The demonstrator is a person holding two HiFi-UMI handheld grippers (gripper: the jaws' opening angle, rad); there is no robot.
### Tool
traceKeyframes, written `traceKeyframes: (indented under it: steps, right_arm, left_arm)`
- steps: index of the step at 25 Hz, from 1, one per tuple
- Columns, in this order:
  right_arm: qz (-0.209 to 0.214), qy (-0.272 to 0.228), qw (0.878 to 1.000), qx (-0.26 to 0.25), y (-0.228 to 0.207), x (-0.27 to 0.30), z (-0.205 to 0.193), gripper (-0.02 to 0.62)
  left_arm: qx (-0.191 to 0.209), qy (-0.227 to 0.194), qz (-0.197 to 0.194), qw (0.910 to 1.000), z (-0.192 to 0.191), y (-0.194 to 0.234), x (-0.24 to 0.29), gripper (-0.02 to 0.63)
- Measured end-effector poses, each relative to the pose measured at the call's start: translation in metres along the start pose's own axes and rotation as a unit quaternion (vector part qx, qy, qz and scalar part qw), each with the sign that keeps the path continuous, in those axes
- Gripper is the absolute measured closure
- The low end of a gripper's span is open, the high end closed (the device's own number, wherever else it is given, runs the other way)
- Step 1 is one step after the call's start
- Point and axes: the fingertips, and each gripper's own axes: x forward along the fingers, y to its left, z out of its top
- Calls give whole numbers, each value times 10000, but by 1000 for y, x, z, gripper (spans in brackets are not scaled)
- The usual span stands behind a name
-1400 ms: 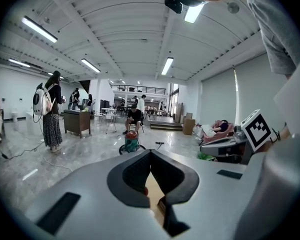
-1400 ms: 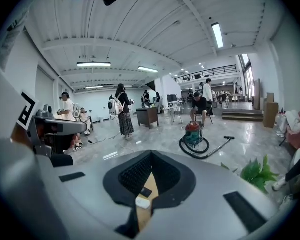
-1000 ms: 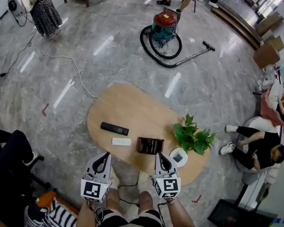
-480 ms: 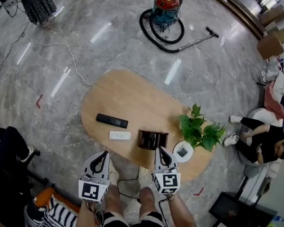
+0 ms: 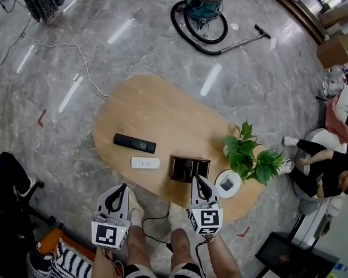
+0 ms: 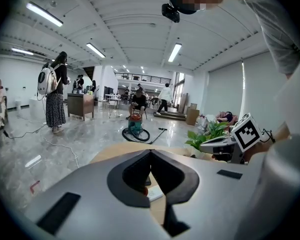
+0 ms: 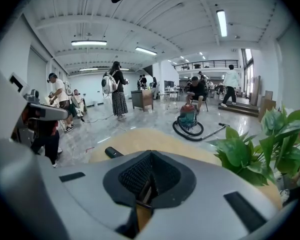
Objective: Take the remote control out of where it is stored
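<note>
An oval wooden table (image 5: 162,114) on a grey marble floor is being viewed from above. A dark storage box (image 5: 189,168) is standing by the table's near edge, just ahead of the right gripper (image 5: 195,179). Whether a remote control is lying inside it cannot be told. The right gripper and the left gripper (image 5: 123,186) are both being held off the near edge, each with its jaws pressed together on nothing.

The step in hand is judged to be the approach to the box. It would be done well if the right jaws were opened before the box is reached, lowered from above, and closed on the remote's body, not on the box wall. The box looks light, so it may need steadying by the left gripper.

Being counted:
- one table
- one box
- one black remote (image 5: 134,143) and one white remote (image 5: 145,163), lying on the table left of the box
- one potted plant (image 5: 249,155)
- one round white dish (image 5: 232,191)
- two grippers
- one vacuum cleaner (image 5: 204,4)
</note>
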Motion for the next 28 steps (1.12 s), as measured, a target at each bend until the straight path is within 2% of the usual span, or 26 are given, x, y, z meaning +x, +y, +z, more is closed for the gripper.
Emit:
traceKeyframes:
  steps: [14,20,28]
  right_arm:
    - [-70,426,9991,56,5,28,-29,580]
    - [6,764,9970,111,-1,37,-37,464]
    - [99,1139,9934,53,5,52,-43,383]
  left_arm:
    - [-100,79,-42,9999,-47,5,6,601]
    - [-139,118,-45,9998,-54,7,2,601]
    - [-178,137,-7,9997,-55,9,-2,601]
